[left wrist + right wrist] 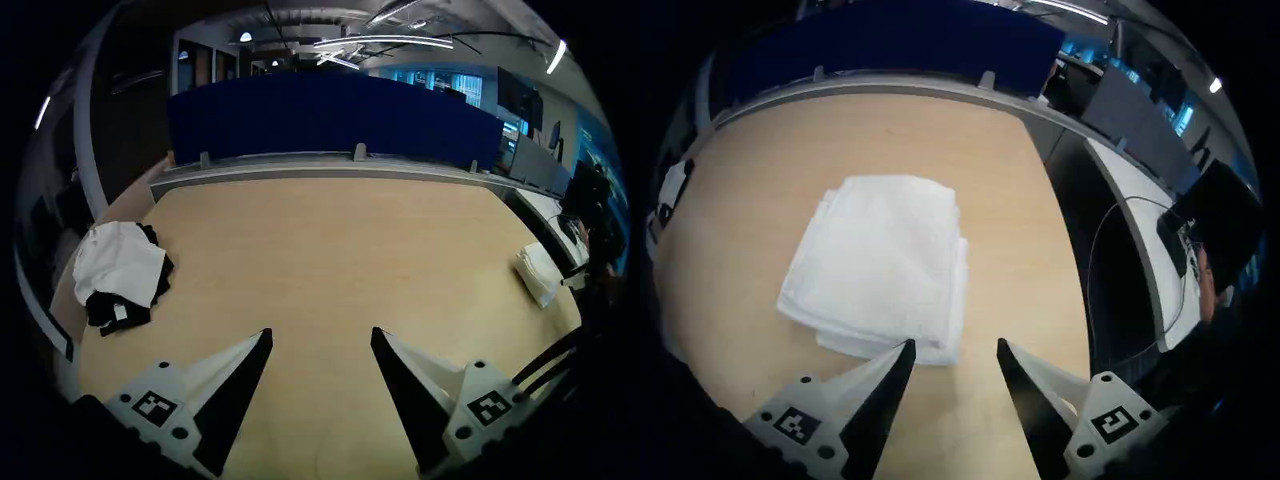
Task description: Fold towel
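On the light wooden tabletop (1016,192), directly ahead of the right gripper (954,344), the white terry towel (880,264) lay as a compact rectangular stack of several layers. Its edges were roughly aligned, with one lower layer protruding slightly along the near side. The right gripper's jaws stood apart and held nothing; the near right corner of the towel lay just beyond their tips, with no contact evident.

In the left gripper view, the same towel (538,274) appeared at the far right, near the table edge. The left gripper (321,331) was likewise spread and empty, over bare tabletop (336,240). A heap of white and black cloth (120,272) lay well apart at the left.

Assessment: folding appeared complete or nearly so. At most, squaring the protruding layer was left.
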`<state>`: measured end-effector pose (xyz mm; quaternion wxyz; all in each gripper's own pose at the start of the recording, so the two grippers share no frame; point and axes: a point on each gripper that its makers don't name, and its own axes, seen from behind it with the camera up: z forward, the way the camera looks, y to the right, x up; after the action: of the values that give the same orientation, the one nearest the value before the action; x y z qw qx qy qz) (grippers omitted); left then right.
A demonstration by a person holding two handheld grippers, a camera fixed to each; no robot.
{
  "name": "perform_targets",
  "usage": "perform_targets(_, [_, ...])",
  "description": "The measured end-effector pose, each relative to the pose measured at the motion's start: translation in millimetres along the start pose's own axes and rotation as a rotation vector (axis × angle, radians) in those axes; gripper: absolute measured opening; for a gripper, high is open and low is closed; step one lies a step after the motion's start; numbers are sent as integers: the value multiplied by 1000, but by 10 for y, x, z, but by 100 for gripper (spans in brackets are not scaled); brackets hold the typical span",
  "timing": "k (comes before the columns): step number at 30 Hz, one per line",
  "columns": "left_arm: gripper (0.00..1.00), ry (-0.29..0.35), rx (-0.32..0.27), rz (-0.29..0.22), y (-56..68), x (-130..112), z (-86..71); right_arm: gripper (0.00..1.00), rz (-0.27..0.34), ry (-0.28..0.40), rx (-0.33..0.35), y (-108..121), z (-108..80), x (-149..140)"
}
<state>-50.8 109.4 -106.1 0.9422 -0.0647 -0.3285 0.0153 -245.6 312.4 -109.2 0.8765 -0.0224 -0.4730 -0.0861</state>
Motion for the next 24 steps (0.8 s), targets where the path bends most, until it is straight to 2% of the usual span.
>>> perform_targets(3, [91, 5, -3, -6, -10, 8, -5, 95, 3, 20, -5, -34, -43, 56])
perform_targets(5, [91, 10, -3, -9, -26, 21, -1, 100, 4, 31, -14, -50, -65, 92])
perform_targets(9, [91, 19, -7, -16, -56, 48, -3, 100, 6, 66, -25, -95, -104, 207])
perform_targets(12, [91, 24, -8, -19, -81, 65, -6, 100, 14, 122, -39, -121, -156, 372])
perform_targets(18, [91, 40, -13, -20, -126, 121, -9, 100, 82, 279, -78, -148, -338, 795])
perform_targets(24, [91, 70, -15, -22, -176, 224, -14, 100, 187, 498, -87, -202, -674, 1341])
